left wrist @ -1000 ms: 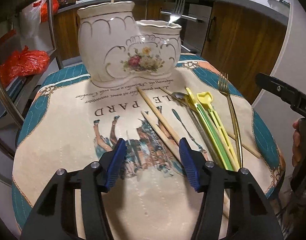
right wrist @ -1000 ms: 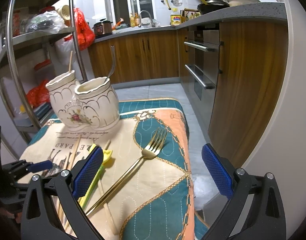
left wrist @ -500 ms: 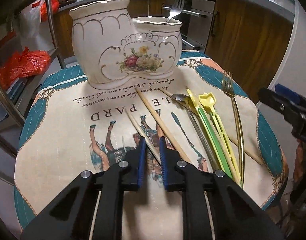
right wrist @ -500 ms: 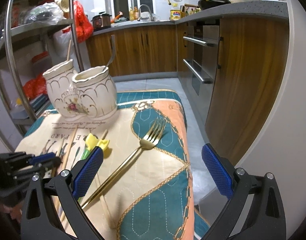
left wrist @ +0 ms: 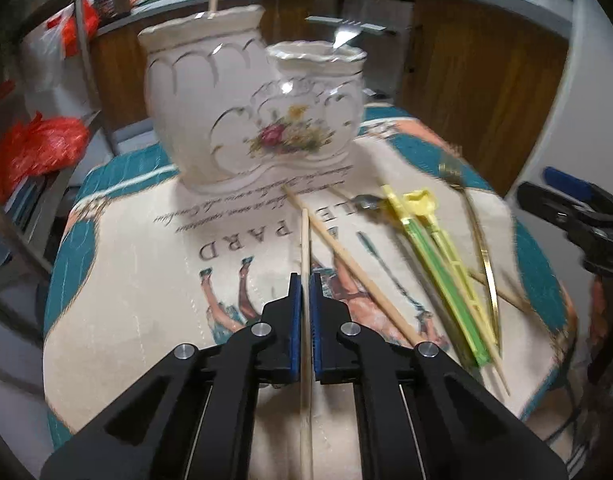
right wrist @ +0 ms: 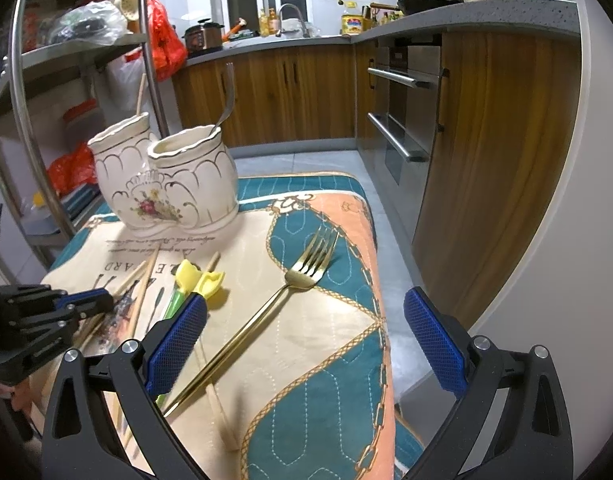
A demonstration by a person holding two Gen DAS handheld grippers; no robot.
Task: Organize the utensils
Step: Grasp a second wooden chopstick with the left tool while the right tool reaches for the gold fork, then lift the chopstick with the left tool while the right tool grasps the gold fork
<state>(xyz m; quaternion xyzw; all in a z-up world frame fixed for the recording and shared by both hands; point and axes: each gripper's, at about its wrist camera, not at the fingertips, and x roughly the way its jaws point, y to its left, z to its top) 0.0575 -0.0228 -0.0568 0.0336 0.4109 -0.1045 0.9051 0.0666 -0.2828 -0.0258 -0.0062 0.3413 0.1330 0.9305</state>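
My left gripper (left wrist: 305,280) is shut on a wooden chopstick (left wrist: 304,240) and holds it pointing toward the white ceramic double holder (left wrist: 242,112) at the back of the table. A second chopstick (left wrist: 346,264), a spoon (left wrist: 368,203), green and yellow plastic utensils (left wrist: 434,248) and a gold fork (left wrist: 480,240) lie to the right. In the right wrist view my right gripper (right wrist: 306,344) is open and empty above the gold fork (right wrist: 274,300). The holder (right wrist: 166,184) stands at the far left there, with a chopstick and a fork handle in it. The left gripper (right wrist: 82,300) shows at the left.
The table wears a patterned cloth (right wrist: 326,360); its right edge drops to the tiled floor (right wrist: 390,216). A metal shelf rack (right wrist: 34,92) stands to the left, with red bags (left wrist: 30,148). Wooden cabinets (right wrist: 486,160) and an oven line the right side.
My left gripper closed on one chopstick and lifted it off the cloth, turning it toward the holder. My right gripper stayed open with little movement.
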